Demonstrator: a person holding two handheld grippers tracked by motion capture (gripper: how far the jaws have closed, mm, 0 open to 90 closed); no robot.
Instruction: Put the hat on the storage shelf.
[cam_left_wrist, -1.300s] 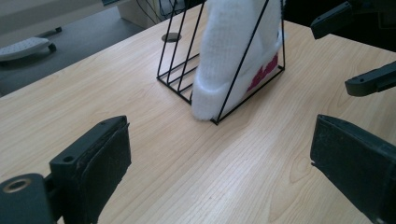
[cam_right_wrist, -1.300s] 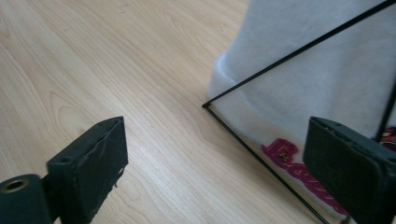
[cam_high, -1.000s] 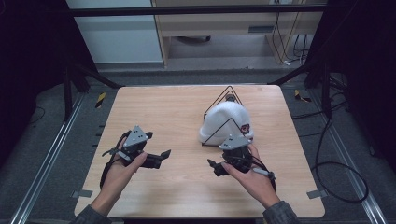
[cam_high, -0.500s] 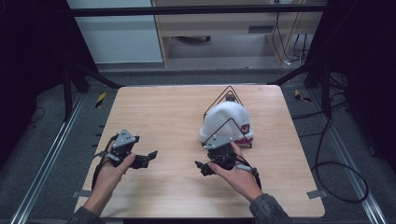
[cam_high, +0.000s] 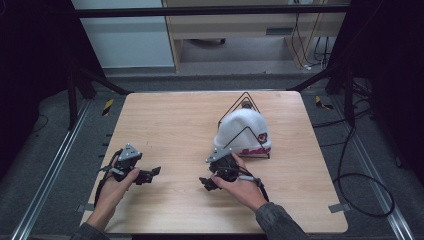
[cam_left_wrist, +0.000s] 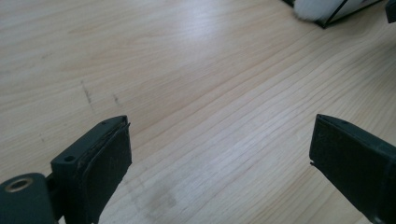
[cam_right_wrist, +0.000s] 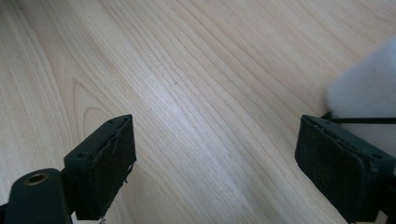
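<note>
My right gripper (cam_high: 209, 183) stands with its jaws wide apart and nothing between them, low over the worktop (cam_high: 170, 125) just in front of the white hat (cam_high: 242, 132). My left gripper (cam_high: 149, 175) is likewise wide open and holds nothing, well apart from the hat at the near left. The hat sits on a black wire stand (cam_high: 245, 102) at the right of centre, untouched; I judge the work not yet begun, with the grasp and any removal from the stand left to do. The worktop is pale wood grain with faint scuffs. Beyond it: grey floor, a dark frame, cables (cam_high: 350, 165) at the right.
</note>
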